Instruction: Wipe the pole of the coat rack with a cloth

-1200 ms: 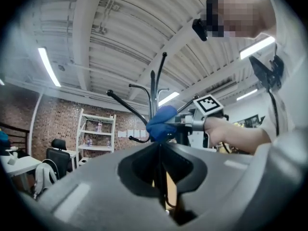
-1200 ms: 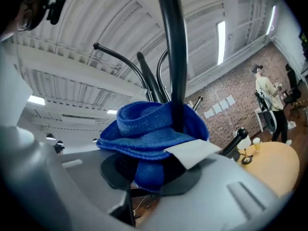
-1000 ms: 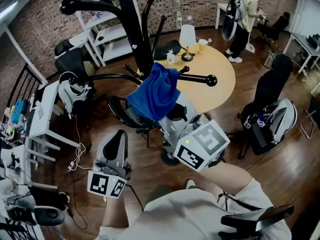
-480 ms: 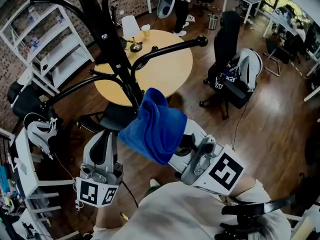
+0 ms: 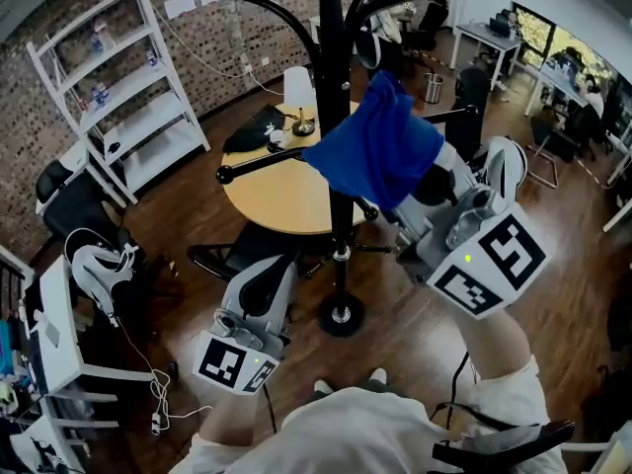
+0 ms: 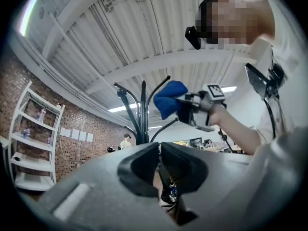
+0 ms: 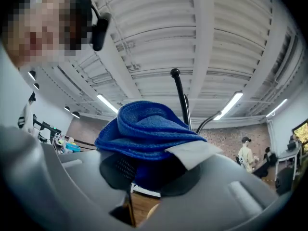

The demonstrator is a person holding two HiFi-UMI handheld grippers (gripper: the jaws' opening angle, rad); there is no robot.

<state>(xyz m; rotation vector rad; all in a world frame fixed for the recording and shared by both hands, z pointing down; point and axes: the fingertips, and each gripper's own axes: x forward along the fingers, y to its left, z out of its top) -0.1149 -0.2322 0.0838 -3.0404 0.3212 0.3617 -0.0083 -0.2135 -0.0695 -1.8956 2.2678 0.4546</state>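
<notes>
While the right gripper (image 7: 144,172) is clamped on a bunched blue woven cloth (image 5: 380,151), the cloth sticks up past its 2 jaws and overlaps the black metal coat-rack pole (image 5: 334,87) just left of that gripper; can't confirm contact. The left gripper (image 6: 160,163) sits lower, jaws pressed together on nothing, with the pole rising just ahead of it.
</notes>
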